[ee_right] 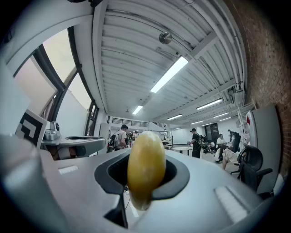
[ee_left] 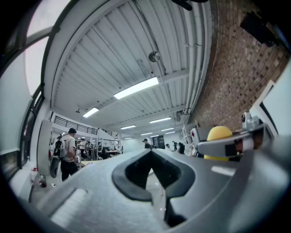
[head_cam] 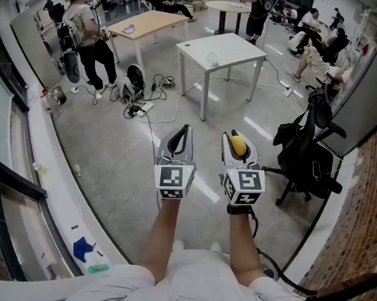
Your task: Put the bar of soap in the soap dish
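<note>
Grey concrete flr, white table

We hold both bare forearms straight out in front of us, the left forearm and the right forearm running nearly parallel and close together. Each hand grips a grey two-jaw tool topped by a cube with square black-and-white markers. The left gripper has its jaws brought together with nothing between them. The right gripper is clamped on a yellow oval bar of soap, which stands on edge between the jaws. Both grippers point forward, level with each other.
</note>
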`<action>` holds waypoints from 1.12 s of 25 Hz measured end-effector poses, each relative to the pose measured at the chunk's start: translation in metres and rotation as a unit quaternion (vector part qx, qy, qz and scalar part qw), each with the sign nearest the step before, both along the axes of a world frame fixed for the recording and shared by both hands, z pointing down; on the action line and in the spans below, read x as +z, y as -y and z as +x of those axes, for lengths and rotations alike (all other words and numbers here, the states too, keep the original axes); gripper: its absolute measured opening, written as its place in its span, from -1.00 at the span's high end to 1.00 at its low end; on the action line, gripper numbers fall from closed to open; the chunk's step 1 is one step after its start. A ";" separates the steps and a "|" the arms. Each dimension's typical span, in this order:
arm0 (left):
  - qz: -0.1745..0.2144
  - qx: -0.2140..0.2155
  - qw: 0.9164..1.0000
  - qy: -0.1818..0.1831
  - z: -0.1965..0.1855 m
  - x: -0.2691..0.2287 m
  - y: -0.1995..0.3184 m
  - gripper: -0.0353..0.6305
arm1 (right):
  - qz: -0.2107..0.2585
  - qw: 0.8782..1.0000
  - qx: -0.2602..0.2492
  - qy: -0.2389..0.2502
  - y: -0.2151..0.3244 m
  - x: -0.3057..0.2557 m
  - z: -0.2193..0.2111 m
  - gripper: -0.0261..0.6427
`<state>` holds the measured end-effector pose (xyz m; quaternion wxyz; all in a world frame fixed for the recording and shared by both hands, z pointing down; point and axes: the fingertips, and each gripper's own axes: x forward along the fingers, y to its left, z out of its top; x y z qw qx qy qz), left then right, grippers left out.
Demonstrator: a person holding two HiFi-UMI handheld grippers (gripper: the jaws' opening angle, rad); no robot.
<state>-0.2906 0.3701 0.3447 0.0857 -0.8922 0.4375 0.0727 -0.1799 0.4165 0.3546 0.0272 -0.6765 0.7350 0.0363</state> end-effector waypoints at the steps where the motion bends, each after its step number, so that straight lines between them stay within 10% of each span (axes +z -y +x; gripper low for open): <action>1: 0.000 0.000 1.000 0.003 0.001 0.001 -0.002 0.90 | 0.001 1.000 -0.001 0.001 -0.002 0.000 0.000 0.64; 28: -0.031 0.017 0.999 0.041 0.125 0.037 -0.057 0.89 | -0.003 0.999 0.003 0.049 -0.060 0.022 0.122 0.67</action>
